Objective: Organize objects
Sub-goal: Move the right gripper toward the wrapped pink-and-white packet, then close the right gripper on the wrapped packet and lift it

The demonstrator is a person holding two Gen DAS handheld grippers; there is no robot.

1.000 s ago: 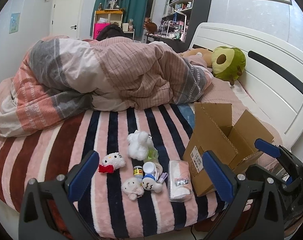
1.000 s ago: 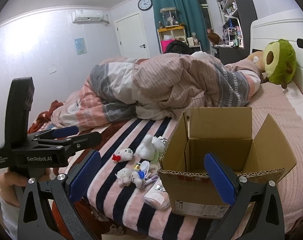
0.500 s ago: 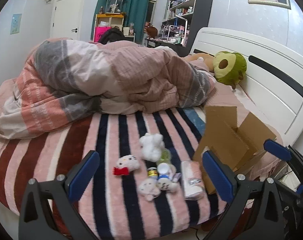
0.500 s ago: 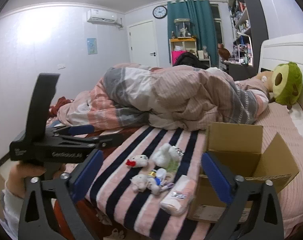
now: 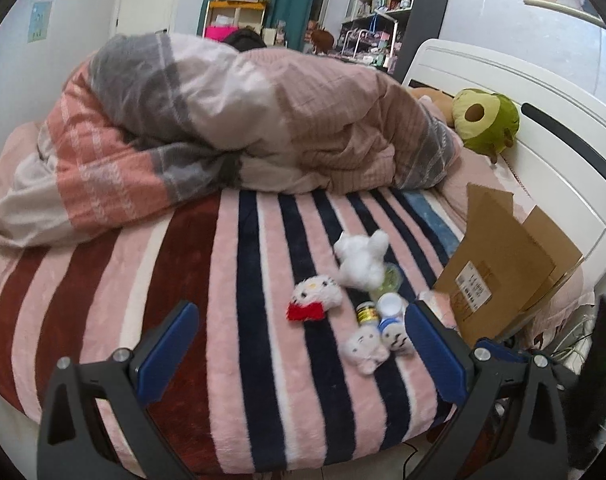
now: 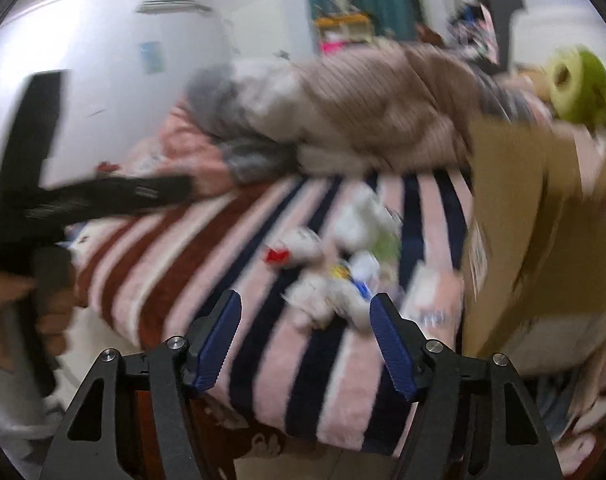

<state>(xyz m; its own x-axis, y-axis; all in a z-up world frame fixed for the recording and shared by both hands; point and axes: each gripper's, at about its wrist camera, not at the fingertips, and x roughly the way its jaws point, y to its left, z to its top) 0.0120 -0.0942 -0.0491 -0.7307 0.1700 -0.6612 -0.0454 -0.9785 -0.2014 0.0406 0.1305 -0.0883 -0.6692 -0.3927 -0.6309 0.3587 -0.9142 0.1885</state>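
Observation:
Small objects lie on a striped blanket (image 5: 239, 280): a white plush (image 5: 361, 258), a cat-face plush with a red bow (image 5: 315, 296), a small yellow-labelled bottle (image 5: 365, 312), a white cup (image 5: 391, 303), and two little white figures (image 5: 365, 348). An open cardboard box (image 5: 499, 264) stands to their right. My left gripper (image 5: 299, 352) is open and empty, near the bed's front edge. My right gripper (image 6: 305, 332) is open, narrower, and empty, just before the blurred pile (image 6: 335, 280); the box (image 6: 543, 224) is at its right.
A bunched pink and grey duvet (image 5: 231, 120) fills the back of the bed. A green avocado plush (image 5: 485, 120) lies by the white headboard (image 5: 543, 120). The hand holding the left gripper (image 6: 19, 304) shows at the left of the right wrist view.
Both grippers have moved closer to the bed and the small objects. The right gripper's jaws have narrowed and its view is now blurred by motion. The left gripper shifted leftward.

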